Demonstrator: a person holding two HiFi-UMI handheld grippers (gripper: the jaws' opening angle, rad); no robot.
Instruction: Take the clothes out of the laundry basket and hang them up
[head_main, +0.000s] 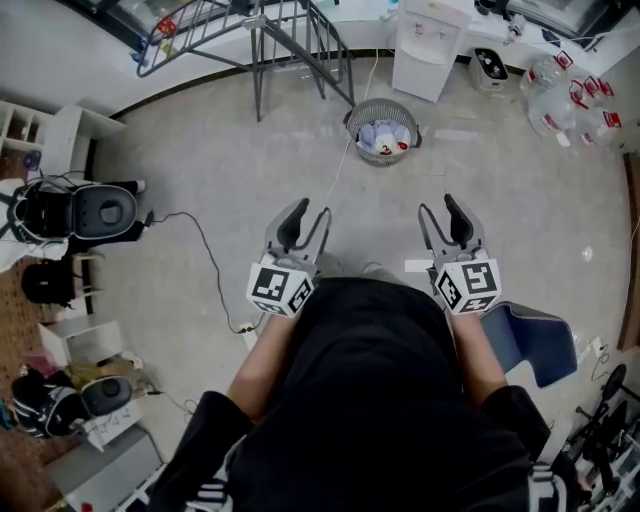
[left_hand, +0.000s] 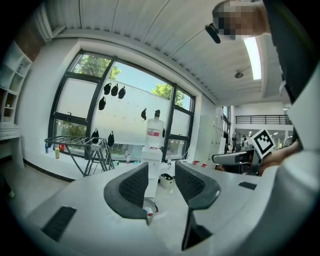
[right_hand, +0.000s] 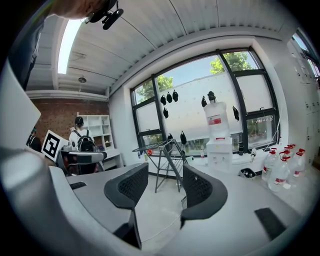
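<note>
Ahead: laundry basket (head_main: 353, 124) | clothes (head_main: 385, 136) clearest in head view | left gripper (head_main: 312, 212), right gripper (head_main: 440, 207): jaws apart, empty

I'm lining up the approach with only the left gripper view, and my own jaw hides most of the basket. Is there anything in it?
Observer: Yes. The head view shows the laundry basket holding light-coloured clothes.
Operator: Where does it stand relative to both grippers?
Observer: On the floor ahead, roughly midway between the left gripper and the right gripper, and well beyond both.
Operator: Is the right gripper carrying anything?
Observer: No. In the right gripper view its jaws stand apart with nothing between them.
</note>
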